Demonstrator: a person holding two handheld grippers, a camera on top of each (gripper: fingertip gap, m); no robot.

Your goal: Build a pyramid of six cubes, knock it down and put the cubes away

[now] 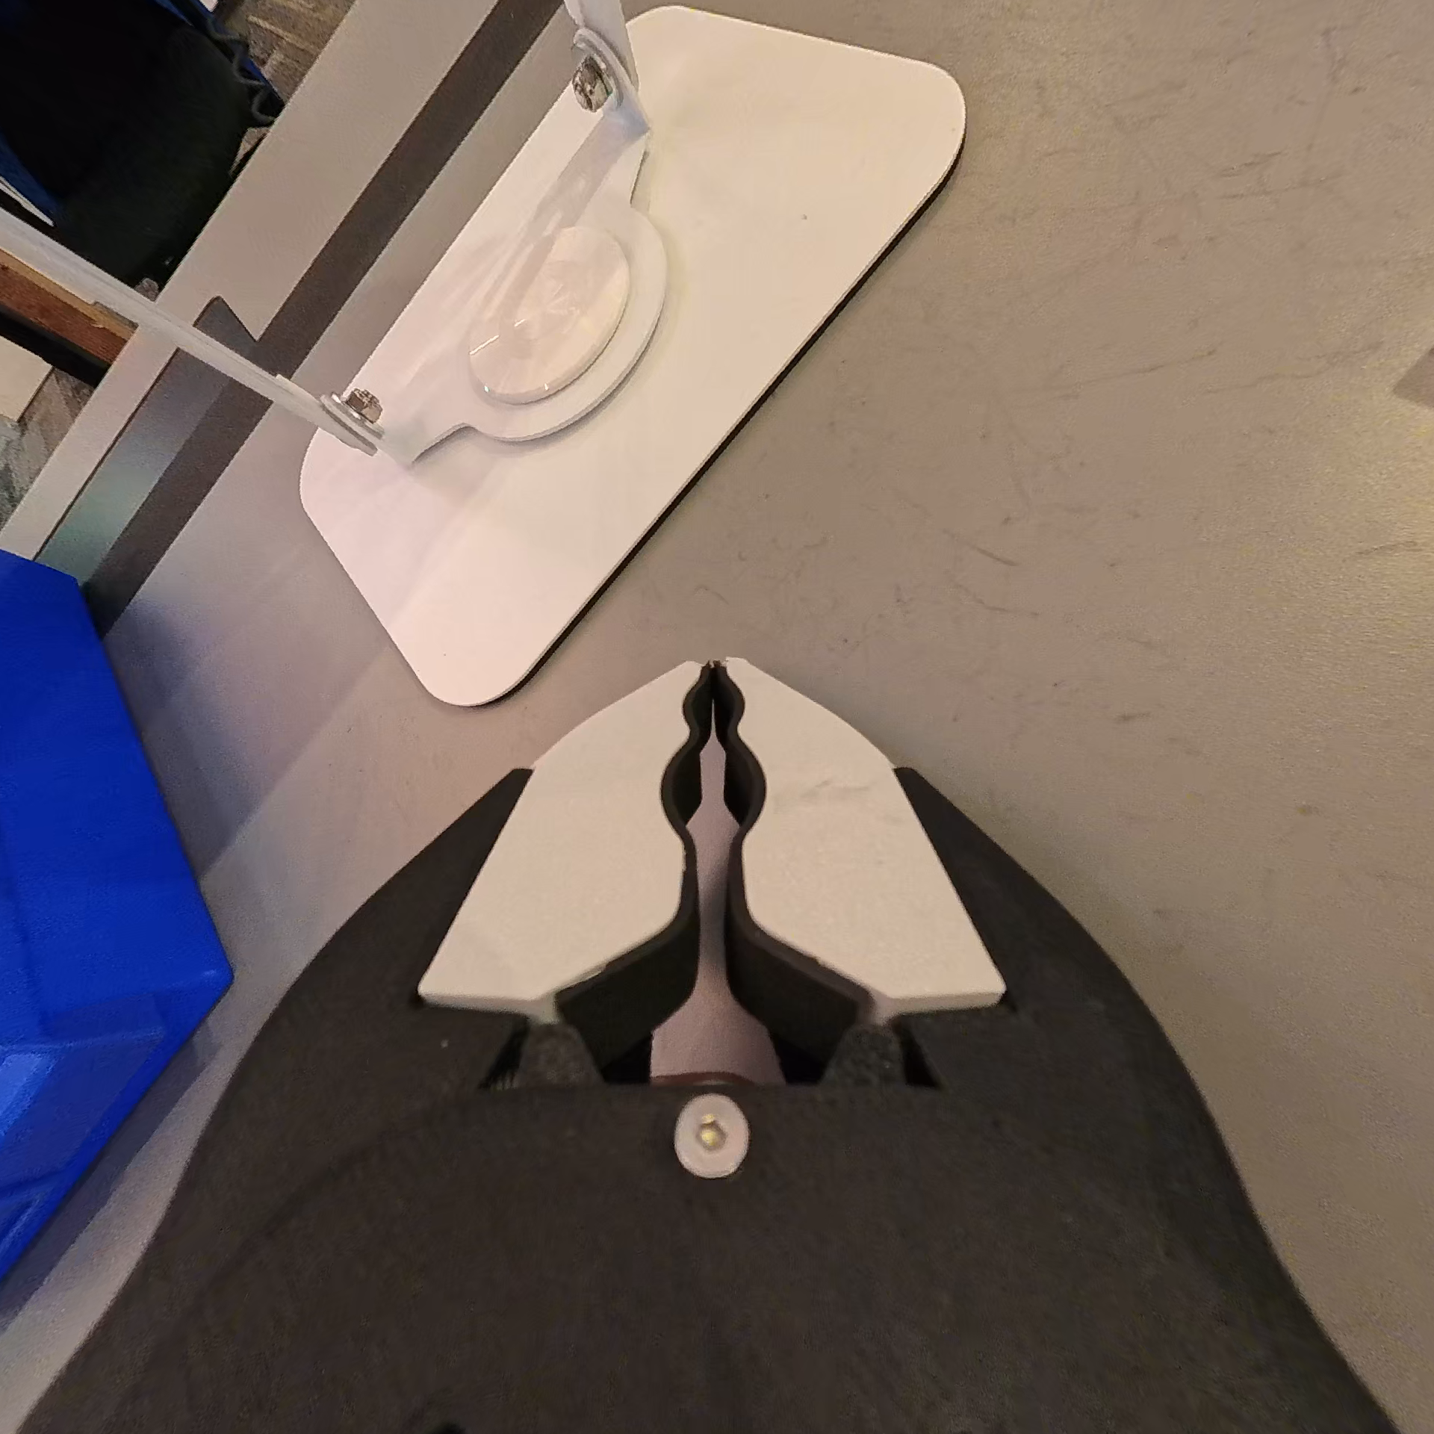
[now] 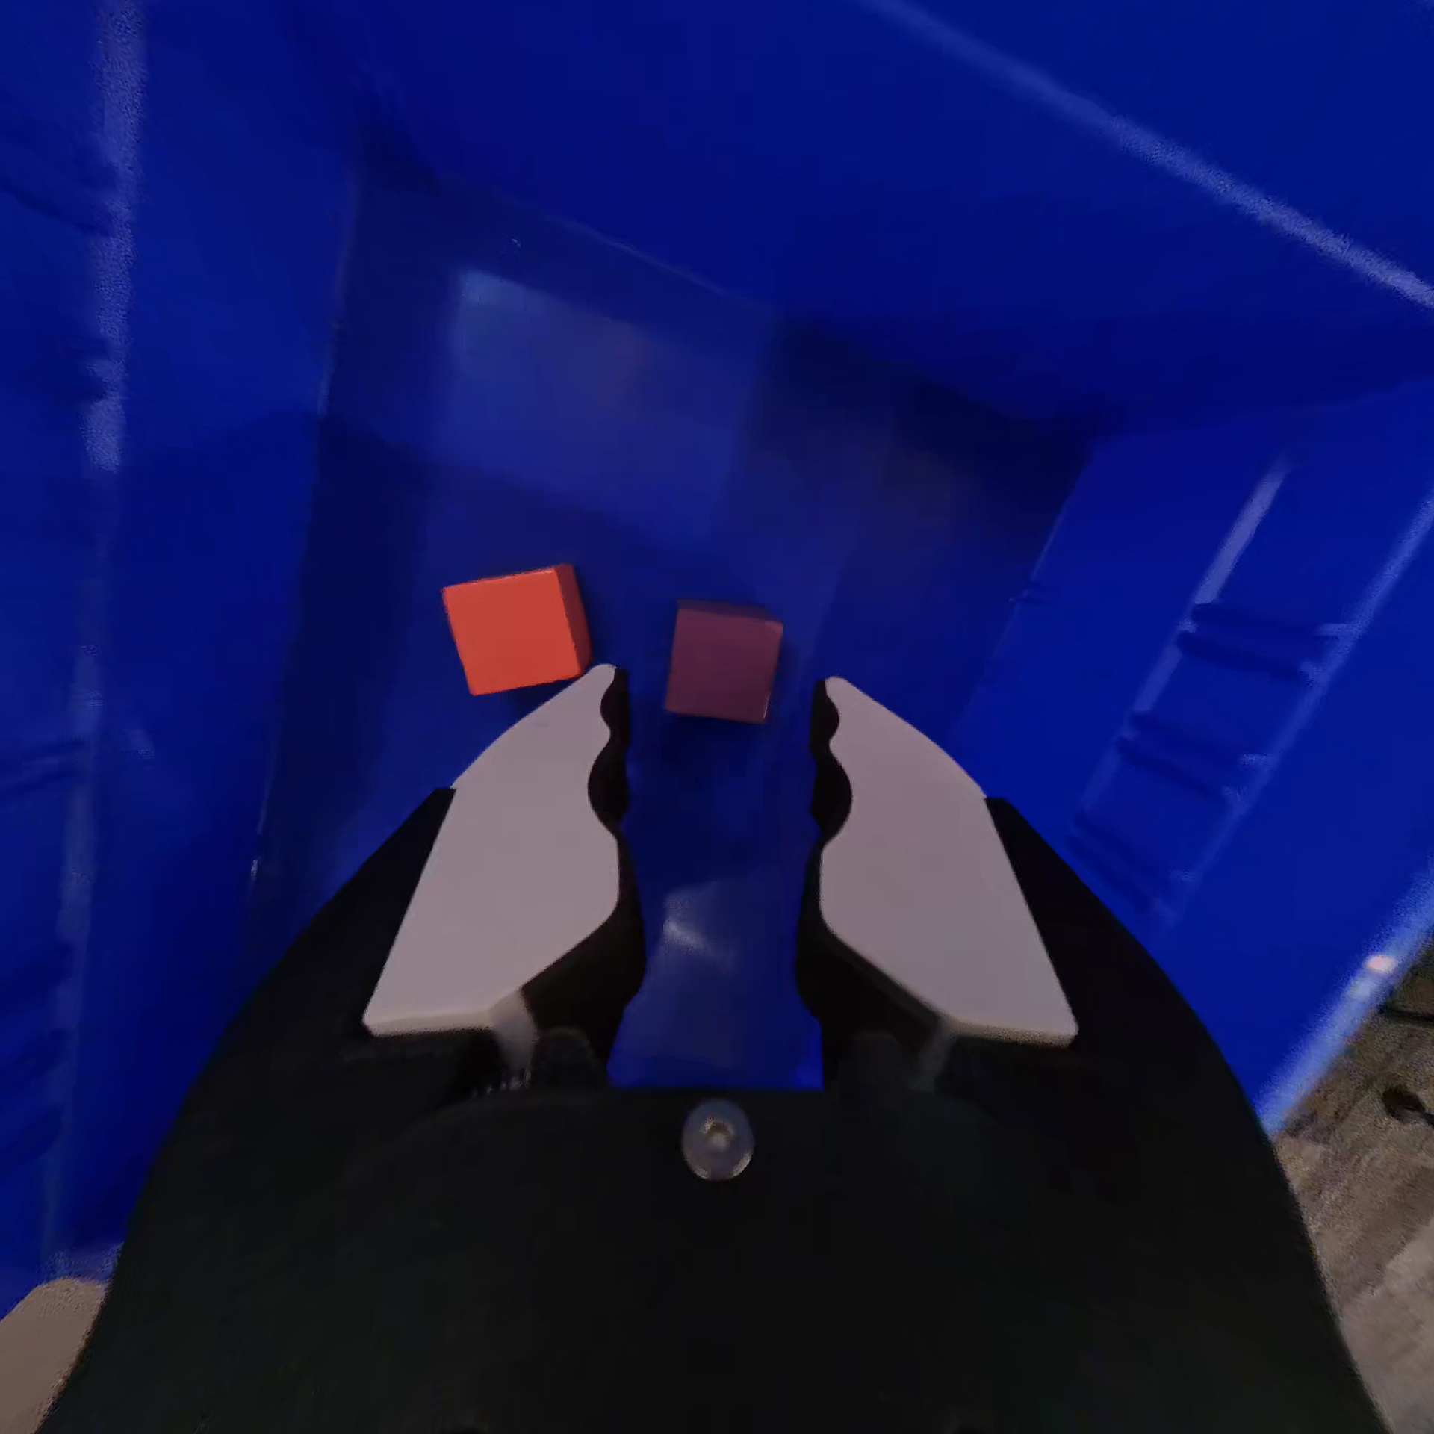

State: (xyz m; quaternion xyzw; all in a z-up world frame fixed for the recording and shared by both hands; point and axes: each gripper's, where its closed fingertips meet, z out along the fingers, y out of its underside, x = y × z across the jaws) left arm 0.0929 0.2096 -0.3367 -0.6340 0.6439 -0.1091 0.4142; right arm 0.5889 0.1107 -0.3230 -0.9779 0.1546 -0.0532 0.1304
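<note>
Right wrist view: two cubes in the blue bin (image 2: 1164, 233), one orange cube (image 2: 512, 628) left, one purple cube (image 2: 722, 659) right, beyond the gaping, bare right claw (image 2: 718, 683); left claw (image 1: 715, 666) closed on nothing above the bench (image 1: 1086, 465).

We count two cubes in one blue bin (image 2: 233, 388), an orange cube (image 2: 512, 630) left and a purple cube (image 2: 722, 661) right, plus one white stand base (image 1: 698, 349) on one counter (image 1: 1086, 465).
</note>
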